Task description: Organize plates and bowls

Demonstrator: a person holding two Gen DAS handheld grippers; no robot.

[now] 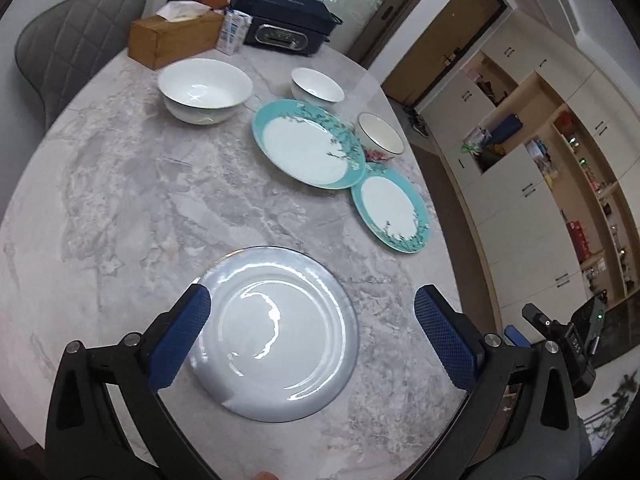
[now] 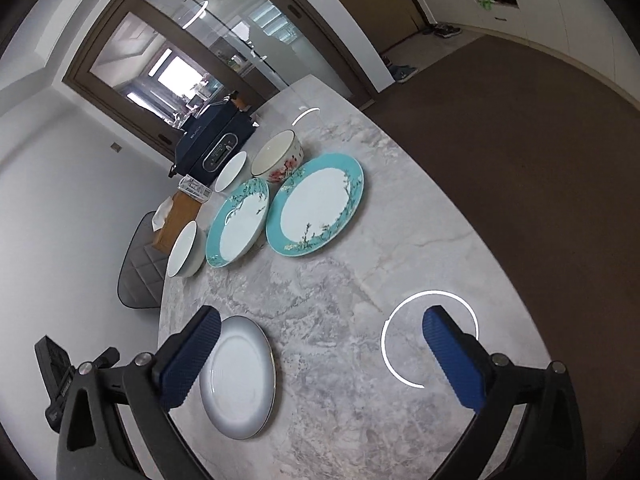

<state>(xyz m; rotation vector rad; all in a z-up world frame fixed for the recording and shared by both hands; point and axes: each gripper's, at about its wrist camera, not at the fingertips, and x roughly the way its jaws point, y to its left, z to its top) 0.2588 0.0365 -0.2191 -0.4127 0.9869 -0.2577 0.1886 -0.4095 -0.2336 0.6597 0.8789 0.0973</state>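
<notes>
1. The grey plate (image 1: 276,332) lies flat on the marble counter (image 1: 120,200), alone at the near edge and well apart from the other dishes. Nothing is stacked on it.

2. It looks set down as the base of a plate stack, so I judge the step in hand to be fetching the next plate.

3. Farther along the counter two teal-rimmed plates lie side by side, the larger one (image 1: 308,144) just overlapping the smaller one (image 1: 392,212). A flowered bowl (image 1: 380,136) stands right behind them, with a small white bowl (image 1: 318,88) and a big white bowl (image 1: 205,90) beyond.

4. The left gripper (image 1: 312,320) hangs above the grey plate, fingers wide apart and holding nothing; from its own camera the plate shows between them but untouched.

5. The right gripper (image 2: 320,344) is also spread wide and empty, with the grey plate under its left finger (image 2: 192,356).

6. The next move probably calls for reaching across to a teal plate's rim, sliding a finger beneath it and minding the flowered bowl nearby.
</notes>
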